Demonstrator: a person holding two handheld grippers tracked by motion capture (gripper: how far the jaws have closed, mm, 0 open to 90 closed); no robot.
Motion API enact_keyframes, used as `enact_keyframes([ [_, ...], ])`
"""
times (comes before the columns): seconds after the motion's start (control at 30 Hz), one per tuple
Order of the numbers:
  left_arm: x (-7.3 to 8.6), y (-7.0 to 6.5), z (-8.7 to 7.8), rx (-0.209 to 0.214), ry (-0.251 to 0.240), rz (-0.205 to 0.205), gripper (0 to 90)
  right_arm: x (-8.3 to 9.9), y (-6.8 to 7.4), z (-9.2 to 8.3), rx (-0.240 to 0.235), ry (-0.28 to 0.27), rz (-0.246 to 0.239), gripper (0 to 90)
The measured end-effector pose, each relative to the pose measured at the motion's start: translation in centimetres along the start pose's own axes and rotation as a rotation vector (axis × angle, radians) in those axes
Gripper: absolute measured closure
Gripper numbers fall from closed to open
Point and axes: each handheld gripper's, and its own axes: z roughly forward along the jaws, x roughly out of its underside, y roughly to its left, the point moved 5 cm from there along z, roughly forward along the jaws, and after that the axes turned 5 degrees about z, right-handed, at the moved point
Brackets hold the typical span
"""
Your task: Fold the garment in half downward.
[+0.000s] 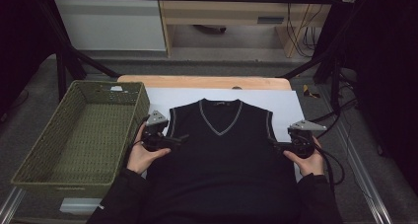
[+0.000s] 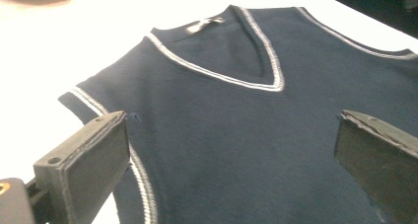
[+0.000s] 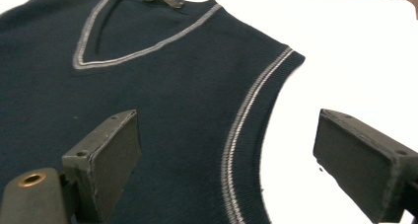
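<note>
White sheeting is covering the wooden surface (image 1: 207, 82), and a dark navy knitted sleeveless vest with grey-trimmed V-neck (image 1: 222, 145) is lying flat on it, beside a green woven basket (image 1: 79, 135). Left gripper (image 1: 181, 139) is hovering at one armhole, jaws gaping wide, gripping nothing. Right gripper (image 1: 274, 143) is hovering at the opposite armhole, jaws likewise spread wide and empty.

Black sleeves (image 1: 123, 197), black grippers, grey three-cornered top plates, trailing black cables

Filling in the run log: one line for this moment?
vest: flat on table | left gripper: open, at armhole | right gripper: open, at armhole | basket: empty
</note>
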Motion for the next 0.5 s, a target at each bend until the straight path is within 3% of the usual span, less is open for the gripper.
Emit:
enact_keyframes([
  [0.27,-0.2,1.7,1.6,-0.056,0.016,-0.033,1.8,-1.0,-0.7,1.3,-0.002,-0.003,0.024,12.3],
  [0.5,1.1,3.9,3.6,-0.16,0.102,-0.022,8.3,-1.3,-1.3,3.0,0.006,0.018,0.029,13.2],
])
